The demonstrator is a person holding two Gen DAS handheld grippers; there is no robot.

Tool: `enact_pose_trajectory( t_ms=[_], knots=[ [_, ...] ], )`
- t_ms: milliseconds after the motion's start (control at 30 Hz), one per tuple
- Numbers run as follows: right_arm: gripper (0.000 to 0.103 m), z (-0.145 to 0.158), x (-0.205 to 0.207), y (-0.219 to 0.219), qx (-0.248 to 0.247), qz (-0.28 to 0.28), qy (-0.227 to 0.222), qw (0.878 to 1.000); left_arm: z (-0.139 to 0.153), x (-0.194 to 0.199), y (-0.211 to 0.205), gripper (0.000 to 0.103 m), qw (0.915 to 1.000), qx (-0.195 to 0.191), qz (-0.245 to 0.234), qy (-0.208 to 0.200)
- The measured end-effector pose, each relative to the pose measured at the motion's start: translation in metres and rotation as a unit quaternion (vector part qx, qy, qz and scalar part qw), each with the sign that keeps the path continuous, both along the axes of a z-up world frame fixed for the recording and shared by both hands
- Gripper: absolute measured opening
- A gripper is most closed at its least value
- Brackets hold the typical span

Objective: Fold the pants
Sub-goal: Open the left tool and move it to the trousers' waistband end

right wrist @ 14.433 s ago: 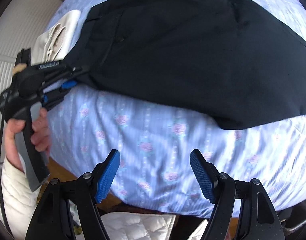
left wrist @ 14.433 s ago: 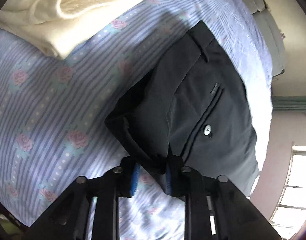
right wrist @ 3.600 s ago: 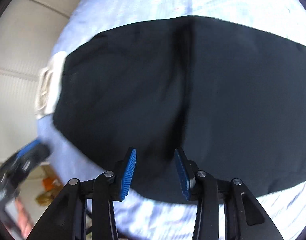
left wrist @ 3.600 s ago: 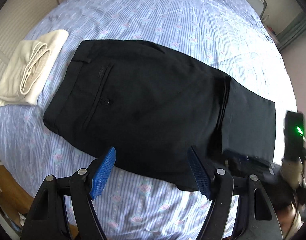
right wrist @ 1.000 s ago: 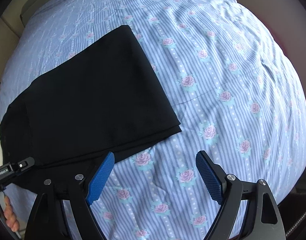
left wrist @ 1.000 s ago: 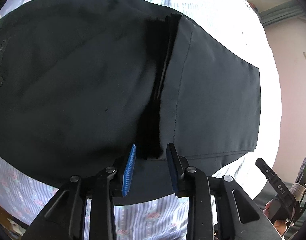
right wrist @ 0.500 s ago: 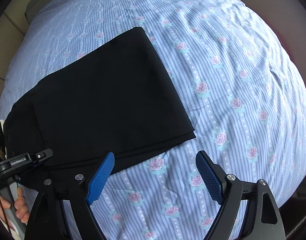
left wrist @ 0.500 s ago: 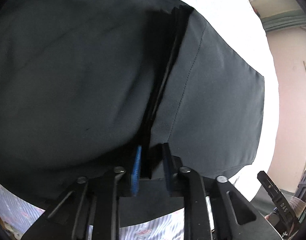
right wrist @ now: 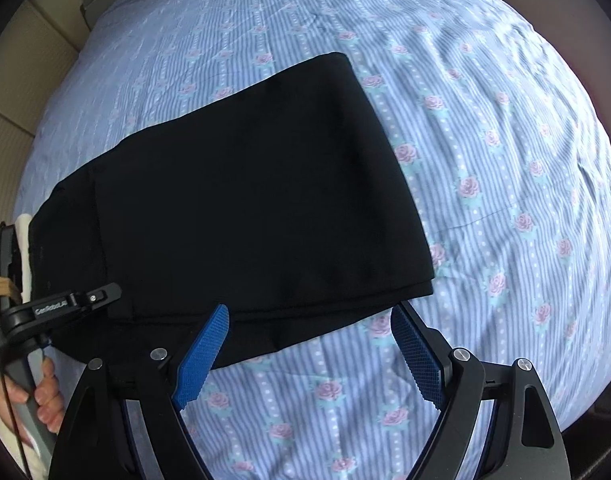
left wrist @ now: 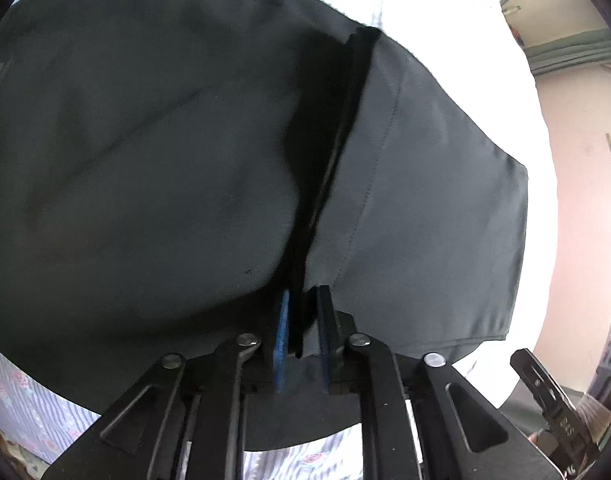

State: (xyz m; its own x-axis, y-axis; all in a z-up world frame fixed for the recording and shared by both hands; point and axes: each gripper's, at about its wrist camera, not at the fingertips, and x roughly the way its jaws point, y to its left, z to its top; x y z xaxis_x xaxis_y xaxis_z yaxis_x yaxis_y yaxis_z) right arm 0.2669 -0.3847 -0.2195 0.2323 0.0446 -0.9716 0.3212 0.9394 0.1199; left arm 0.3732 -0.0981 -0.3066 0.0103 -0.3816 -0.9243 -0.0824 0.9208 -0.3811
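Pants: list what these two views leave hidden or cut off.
- Waistband end of the pants: cut off by the left wrist view's left edge; very dark in the right wrist view.
- Near hem under the left tongs: hidden by the tongs.
- Cream cloth beyond the pants: only a sliver shows.

Pants [right wrist: 241, 200] lie on the bedsheet [right wrist: 505, 160] — leftward, near edge.

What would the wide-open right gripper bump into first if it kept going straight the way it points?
Probably the near edge of the folded black pants, which lies between the right gripper's blue fingertips, or the blue rose-patterned bedsheet just beside it; depth is unclear.
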Motion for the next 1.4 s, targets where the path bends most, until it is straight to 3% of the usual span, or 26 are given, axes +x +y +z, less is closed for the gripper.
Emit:
enact_pose_trajectory(
  t_ms=[100, 167, 333, 533, 767, 1000, 1167, 1233, 1300, 1367, 1400],
  knots=[
    [0.085, 0.005, 0.001, 0.006, 0.0, 0.004, 0.0, 1.0, 0.009, -0.003, 0.009, 0.028, 0.9999, 0.011, 0.002, -0.003],
    [0.085, 0.012, 0.003, 0.013, 0.003, 0.01, -0.005, 1.0, 0.024, -0.009, 0.026, 0.041, 0.9993, 0.019, 0.01, -0.03],
    [0.085, 0.031, 0.019, 0.052, -0.002, 0.048, -0.017, 0.999, 0.055, -0.039, 0.094, 0.047, 0.9959, 0.033, 0.061, -0.058],
    [0.085, 0.038, 0.045, 0.126, -0.014, 0.11, -0.021, 0.994, 0.064, -0.073, 0.175, 0.058, 0.9865, 0.071, 0.126, -0.077],
    [0.085, 0.03, 0.06, 0.221, -0.014, 0.15, -0.002, 0.989, 0.037, -0.076, 0.273, 0.062, 0.9718, -0.012, 0.226, -0.067],
    [0.085, 0.019, 0.069, 0.277, -0.05, 0.158, 0.029, 0.986, -0.023, -0.068, 0.313, 0.062, 0.9586, -0.086, 0.27, -0.026],
    [0.085, 0.018, 0.076, 0.304, -0.075, 0.177, 0.039, 0.981, -0.047, -0.062, 0.338, 0.062, 0.9345, -0.165, 0.315, -0.006],
    [0.085, 0.018, 0.079, 0.314, -0.075, 0.185, 0.042, 0.979, -0.049, -0.058, 0.342, 0.062, 0.9301, -0.179, 0.321, -0.007],
    [0.085, 0.017, 0.082, 0.323, -0.074, 0.191, 0.043, 0.978, -0.049, -0.054, 0.345, 0.057, 0.9249, -0.196, 0.325, -0.01],
    [0.085, 0.015, 0.085, 0.33, -0.071, 0.191, 0.045, 0.978, -0.046, -0.049, 0.346, 0.033, 0.9275, -0.195, 0.318, -0.014],
    [0.085, 0.014, 0.085, 0.332, -0.068, 0.191, 0.046, 0.978, -0.043, -0.048, 0.346, 0.03, 0.9272, -0.203, 0.314, -0.018]
  ],
)
